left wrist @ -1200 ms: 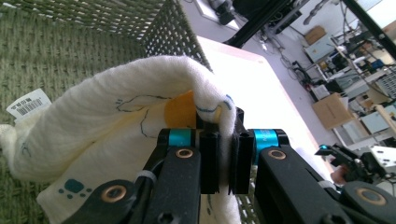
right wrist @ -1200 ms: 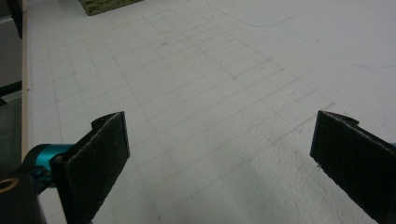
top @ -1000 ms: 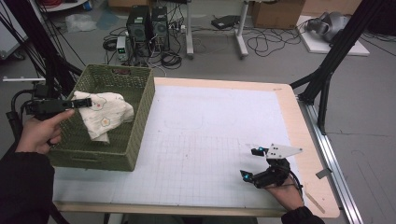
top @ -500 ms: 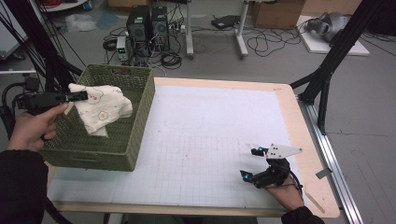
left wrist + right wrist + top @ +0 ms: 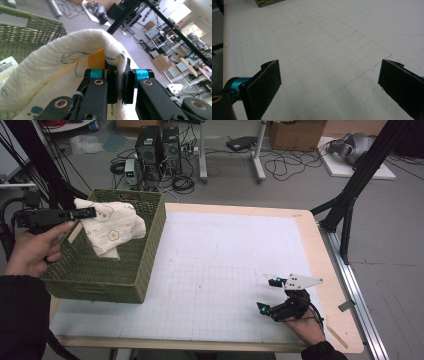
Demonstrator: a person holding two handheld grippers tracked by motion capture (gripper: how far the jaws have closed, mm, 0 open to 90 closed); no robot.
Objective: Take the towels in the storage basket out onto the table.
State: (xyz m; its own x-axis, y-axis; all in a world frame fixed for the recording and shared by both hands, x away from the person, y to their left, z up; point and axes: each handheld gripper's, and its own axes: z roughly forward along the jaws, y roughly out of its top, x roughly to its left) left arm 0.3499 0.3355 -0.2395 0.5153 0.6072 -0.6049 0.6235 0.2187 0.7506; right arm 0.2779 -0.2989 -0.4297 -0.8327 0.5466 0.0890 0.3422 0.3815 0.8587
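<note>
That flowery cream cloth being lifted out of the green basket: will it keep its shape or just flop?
Probably flop: the cloth droops in folds below the left gripper, which pinches only one edge. It looks light, since that small pinch carries it. The knit-like weave suggests it won't slip easily.

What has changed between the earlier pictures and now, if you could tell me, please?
The left gripper, shut on the cream cloth, has lifted it higher, so the cloth now hangs over the green basket rather than lying low in it. Nothing was taken hold of or let go. The right gripper stayed open on the white mat, and the basket kept its place.
</note>
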